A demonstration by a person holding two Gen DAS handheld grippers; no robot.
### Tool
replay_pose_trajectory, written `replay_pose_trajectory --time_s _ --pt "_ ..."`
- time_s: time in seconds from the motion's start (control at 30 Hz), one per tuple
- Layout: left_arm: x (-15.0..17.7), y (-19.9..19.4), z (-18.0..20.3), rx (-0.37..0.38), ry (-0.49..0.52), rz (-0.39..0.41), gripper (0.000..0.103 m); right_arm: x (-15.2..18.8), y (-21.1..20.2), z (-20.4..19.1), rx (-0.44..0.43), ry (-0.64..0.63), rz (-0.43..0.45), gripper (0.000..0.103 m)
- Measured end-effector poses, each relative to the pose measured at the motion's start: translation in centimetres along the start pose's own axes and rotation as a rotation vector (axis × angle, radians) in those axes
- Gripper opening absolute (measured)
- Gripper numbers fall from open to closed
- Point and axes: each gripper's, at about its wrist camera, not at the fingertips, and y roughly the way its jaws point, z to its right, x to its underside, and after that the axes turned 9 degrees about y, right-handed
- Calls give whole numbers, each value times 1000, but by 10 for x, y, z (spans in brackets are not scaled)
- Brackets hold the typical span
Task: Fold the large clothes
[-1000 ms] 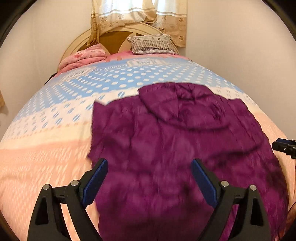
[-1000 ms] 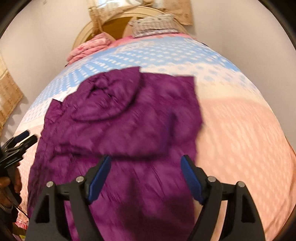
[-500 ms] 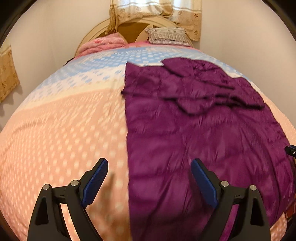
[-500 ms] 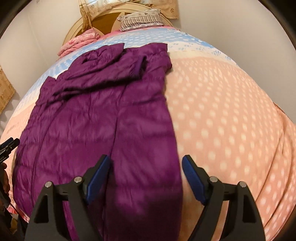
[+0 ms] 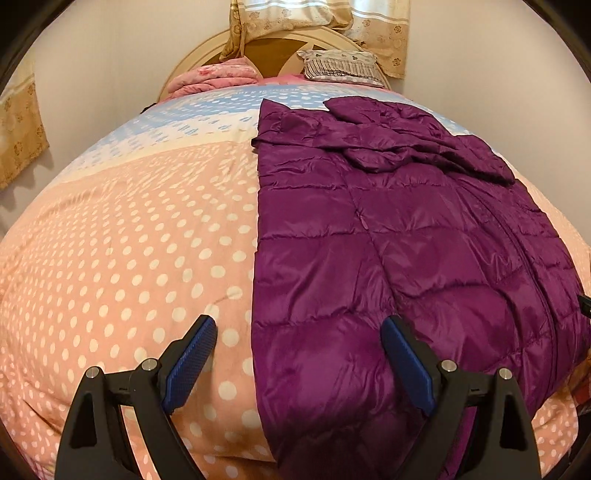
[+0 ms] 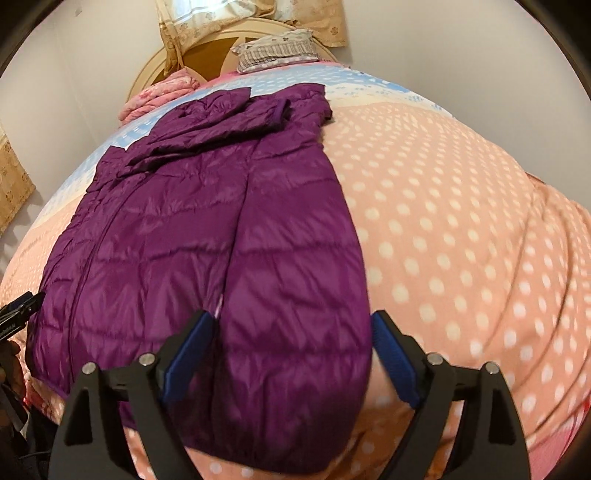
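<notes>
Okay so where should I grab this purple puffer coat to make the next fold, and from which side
Probably the bottom hem of the purple coat, one corner per gripper, coming in from the foot of the bed. The coat lies flat and lengthwise with sleeves already folded across the chest, so the near hem is the free edge. The left gripper and right gripper hover open, the right's jaws just widening.

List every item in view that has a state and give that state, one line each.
purple quilted coat: spread flat lengthwise on the bed, sleeves folded across its far end
left gripper: open, astride the coat's side edge, gripping nothing
right gripper: open, jaws have just been opening, coat's near hem between them, unpinched
polka-dot duvet: spread over the bed
curtain: drawn
</notes>
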Motion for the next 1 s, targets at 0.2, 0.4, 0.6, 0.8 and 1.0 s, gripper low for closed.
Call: replay_pose_trajectory --time_s 0.2,0.4,0.6,0.8,1.0 --pt "11 -8 9 -21 7 2 91 17 -5 -2 -4 -22 -1 89" --pt "20 -17 18 -6 18 -1 85 20 -10 -4 -14 -38 -2 56" --pt "21 -27 35 63 111 21 13 21 -13 -3 -104 -19 -15 10" --pt "12 -57 27 76 135 94 5 16 -43 -4 -192 -15 24 7" --pt "5 -111 12 103 140 196 5 14 -87 -10 -264 -34 68 7"
